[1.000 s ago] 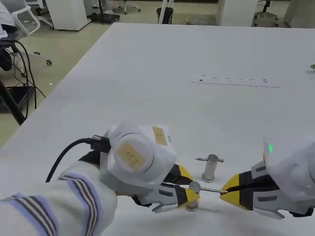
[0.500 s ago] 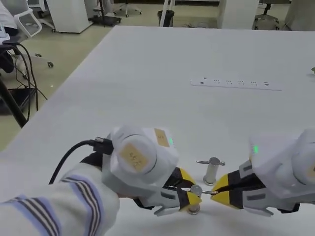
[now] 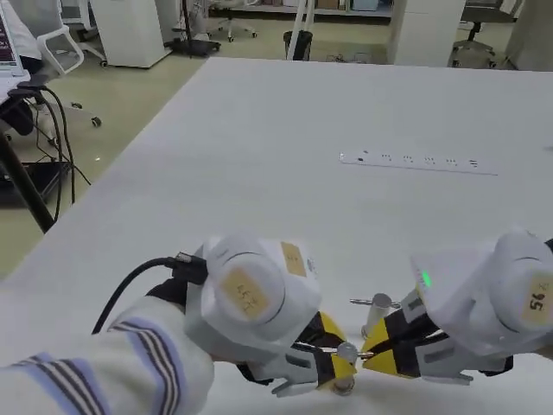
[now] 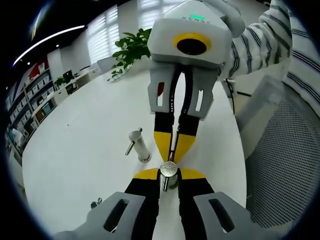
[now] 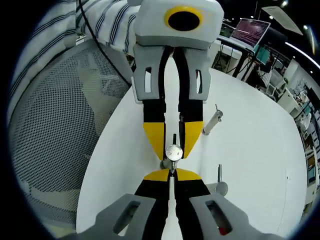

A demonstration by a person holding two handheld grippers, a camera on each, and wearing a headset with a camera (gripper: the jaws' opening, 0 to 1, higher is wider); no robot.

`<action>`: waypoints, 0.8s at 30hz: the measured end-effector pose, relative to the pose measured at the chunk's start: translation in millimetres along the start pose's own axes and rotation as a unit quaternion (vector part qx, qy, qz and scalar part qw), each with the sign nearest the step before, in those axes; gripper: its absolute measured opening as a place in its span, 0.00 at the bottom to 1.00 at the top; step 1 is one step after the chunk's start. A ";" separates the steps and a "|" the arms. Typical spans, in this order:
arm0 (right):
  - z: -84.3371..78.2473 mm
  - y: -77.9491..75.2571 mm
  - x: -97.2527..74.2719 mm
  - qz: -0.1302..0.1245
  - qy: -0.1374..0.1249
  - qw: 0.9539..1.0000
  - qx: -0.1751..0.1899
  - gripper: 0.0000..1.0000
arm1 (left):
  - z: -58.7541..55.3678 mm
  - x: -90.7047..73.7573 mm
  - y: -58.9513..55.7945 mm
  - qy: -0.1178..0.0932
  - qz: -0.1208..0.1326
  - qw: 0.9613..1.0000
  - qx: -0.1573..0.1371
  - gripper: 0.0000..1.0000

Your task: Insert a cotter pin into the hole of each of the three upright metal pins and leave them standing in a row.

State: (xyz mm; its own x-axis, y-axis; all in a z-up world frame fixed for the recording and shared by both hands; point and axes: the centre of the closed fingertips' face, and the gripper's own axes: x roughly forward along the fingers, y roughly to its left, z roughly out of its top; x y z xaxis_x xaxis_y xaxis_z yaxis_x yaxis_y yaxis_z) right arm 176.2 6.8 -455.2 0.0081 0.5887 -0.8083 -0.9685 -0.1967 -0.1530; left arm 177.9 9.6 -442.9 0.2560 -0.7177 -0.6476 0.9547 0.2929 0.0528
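Left tongs (image 3: 337,367): rounded white plastic housing (image 3: 216,316); two tan paper labels (image 3: 246,292); black cable (image 3: 130,290) plugged in at the rear; black fingers (image 3: 328,328) with yellow tips.
Right tongs (image 3: 371,356): matching white housing, green indicator light (image 3: 425,278), tan label marked "56" (image 3: 540,300).
Cream knit sleeve (image 3: 95,376): dark and lilac stripes.

A white table (image 3: 259,156) carries a power strip (image 3: 419,162) at its far right. Off its left edge black cables (image 3: 47,112) hang above the floor, with a chair (image 3: 65,47) and a white cabinet (image 3: 130,30) farther off. A mesh chair (image 4: 282,150) stands beside the table, a plant (image 4: 131,50) past its end, and a lit monitor (image 5: 248,31) far off.
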 end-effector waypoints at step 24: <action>15.0 -4.4 9.5 -0.041 -0.138 0.980 0.139 0.18 | 0.0 -31.1 -6.5 -0.076 0.030 0.991 -0.106 0.59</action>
State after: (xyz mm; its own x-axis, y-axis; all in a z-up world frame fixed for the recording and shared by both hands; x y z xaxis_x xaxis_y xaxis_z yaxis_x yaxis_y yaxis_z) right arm 176.8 25.0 -453.7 0.0584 0.7913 -0.6086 -0.9981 0.0587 -0.0195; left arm 163.7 30.0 -423.1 0.3470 -0.7768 -0.5256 0.8875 0.4531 -0.0838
